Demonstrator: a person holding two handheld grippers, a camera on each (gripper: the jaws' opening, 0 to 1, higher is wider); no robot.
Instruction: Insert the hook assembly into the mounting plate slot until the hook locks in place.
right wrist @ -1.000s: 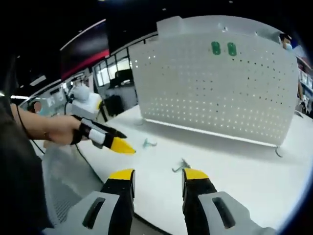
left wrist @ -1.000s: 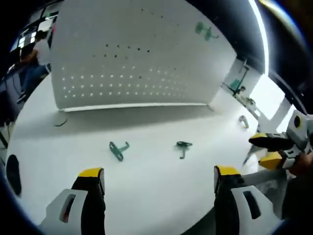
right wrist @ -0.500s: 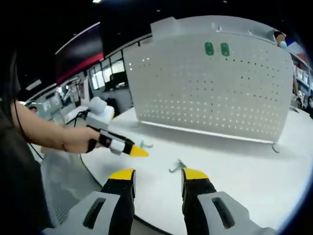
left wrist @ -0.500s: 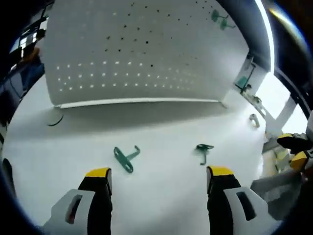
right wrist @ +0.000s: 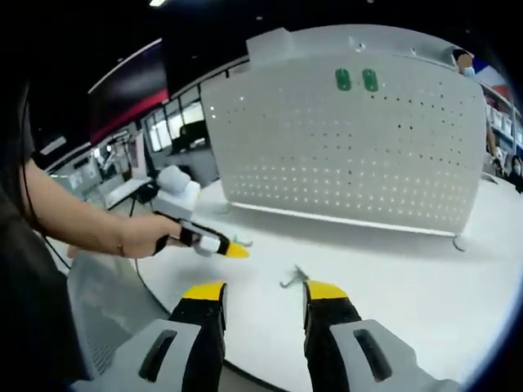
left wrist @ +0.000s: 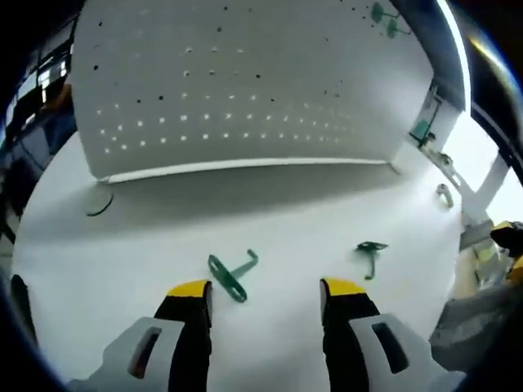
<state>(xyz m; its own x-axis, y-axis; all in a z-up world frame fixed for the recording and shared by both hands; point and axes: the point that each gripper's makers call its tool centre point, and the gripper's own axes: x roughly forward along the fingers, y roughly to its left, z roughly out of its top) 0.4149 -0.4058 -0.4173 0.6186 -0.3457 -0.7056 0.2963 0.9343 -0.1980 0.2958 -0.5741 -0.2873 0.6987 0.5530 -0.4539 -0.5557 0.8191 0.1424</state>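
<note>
Left gripper view: the left hand-held gripper (left wrist: 263, 294) hangs low over the white worktop (left wrist: 98, 269), jaws apart and empty, framing a green hook assembly (left wrist: 232, 275) just ahead, a stance that suits a pick-up.
A second green hook (left wrist: 370, 254) lies well apart to its right, before the upright perforated mounting plate (left wrist: 245, 82), which already carries two green hooks (left wrist: 386, 18) high up.

Right gripper view: the right hand-held gripper (right wrist: 263, 292) also stands apart, holding nothing, with a hook (right wrist: 292, 278) lying just beyond its tips. The left hand-held gripper reaches in from the left, held in a person's hand (right wrist: 147, 237). Nothing is inserted yet.
</note>
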